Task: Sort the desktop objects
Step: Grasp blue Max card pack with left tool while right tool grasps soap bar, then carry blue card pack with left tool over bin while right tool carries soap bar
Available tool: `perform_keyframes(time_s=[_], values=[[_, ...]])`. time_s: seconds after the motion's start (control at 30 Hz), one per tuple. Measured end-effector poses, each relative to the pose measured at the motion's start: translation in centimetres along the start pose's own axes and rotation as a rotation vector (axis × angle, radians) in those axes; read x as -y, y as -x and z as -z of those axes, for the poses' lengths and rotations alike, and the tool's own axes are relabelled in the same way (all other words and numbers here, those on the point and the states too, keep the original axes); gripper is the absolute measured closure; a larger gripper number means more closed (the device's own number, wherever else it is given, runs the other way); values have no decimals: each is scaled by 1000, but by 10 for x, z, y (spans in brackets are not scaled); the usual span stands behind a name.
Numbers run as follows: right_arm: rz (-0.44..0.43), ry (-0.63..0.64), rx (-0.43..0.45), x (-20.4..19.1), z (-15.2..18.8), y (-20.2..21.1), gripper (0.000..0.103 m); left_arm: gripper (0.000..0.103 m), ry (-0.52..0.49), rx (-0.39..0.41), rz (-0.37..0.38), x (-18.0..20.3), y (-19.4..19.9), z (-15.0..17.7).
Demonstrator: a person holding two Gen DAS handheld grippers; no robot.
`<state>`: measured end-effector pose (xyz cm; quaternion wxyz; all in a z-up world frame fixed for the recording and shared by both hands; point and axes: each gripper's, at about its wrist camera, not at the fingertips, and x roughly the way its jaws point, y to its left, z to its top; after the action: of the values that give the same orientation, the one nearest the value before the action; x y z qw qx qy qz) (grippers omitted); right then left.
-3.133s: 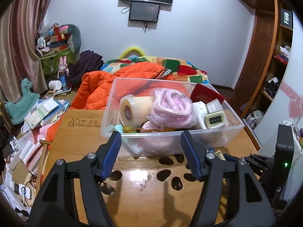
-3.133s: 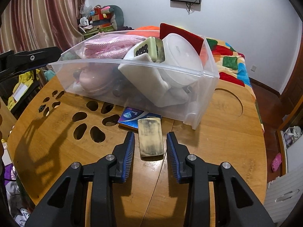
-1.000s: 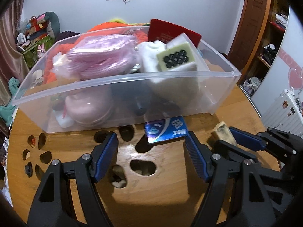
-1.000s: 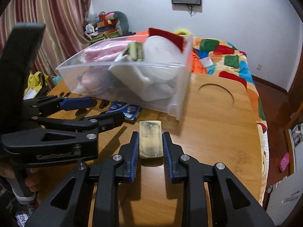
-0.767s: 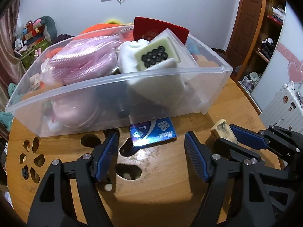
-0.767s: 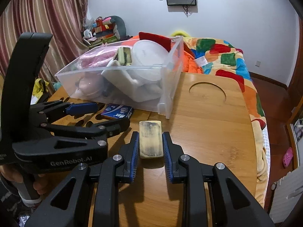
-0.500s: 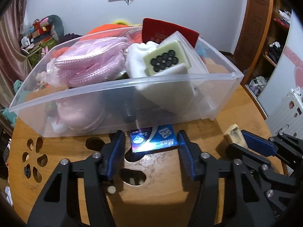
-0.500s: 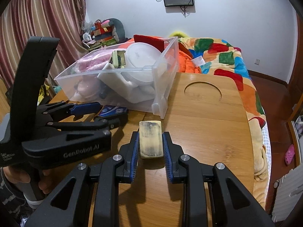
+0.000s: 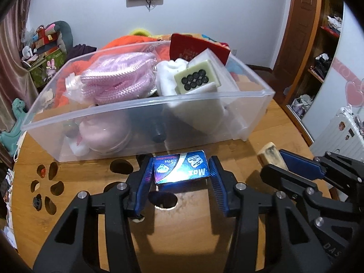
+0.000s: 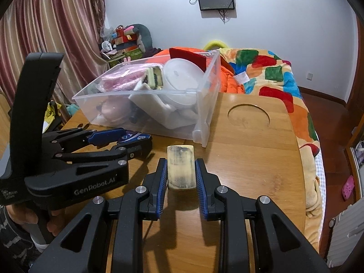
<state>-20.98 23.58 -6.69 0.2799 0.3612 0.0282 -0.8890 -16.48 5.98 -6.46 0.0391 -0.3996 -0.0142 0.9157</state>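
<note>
Closing on the small shiny blue cardboard box (image 9: 181,170), the left tongs (image 9: 180,174) are pressing both pads against its ends, just near of the clear plastic storage bin (image 9: 145,122) crammed with clutter on the round wooden bench (image 9: 204,234). To the right, the right tongs (image 10: 181,175) are clamping a worn yellowish rectangular block (image 10: 181,169).
</note>
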Motion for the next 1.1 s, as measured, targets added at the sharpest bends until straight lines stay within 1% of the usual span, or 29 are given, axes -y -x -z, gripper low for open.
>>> perform_keyframes(time_s=[0.13, 0.27, 0.4, 0.53, 0.77, 0.93, 1.1], values=[[-11, 8, 21, -9, -4, 8, 81, 54, 3, 25, 18, -5, 14, 2], [-1, 26, 36, -19, -9, 13, 81, 54, 11, 53, 25, -16, 26, 0], [2, 30, 56, -27, -17, 17, 81, 54, 39, 92, 32, -31, 40, -5], [10, 61, 72, -38, -25, 22, 81, 54, 51, 132, 34, -44, 54, -8], [21, 106, 116, -53, -45, 29, 81, 54, 69, 204, 30, -58, 78, -14], [22, 137, 142, -58, -60, 28, 81, 54, 89, 238, 15, -73, 84, -24], [16, 153, 156, -61, -76, 20, 81, 54, 127, 242, 10, -91, 80, -33]])
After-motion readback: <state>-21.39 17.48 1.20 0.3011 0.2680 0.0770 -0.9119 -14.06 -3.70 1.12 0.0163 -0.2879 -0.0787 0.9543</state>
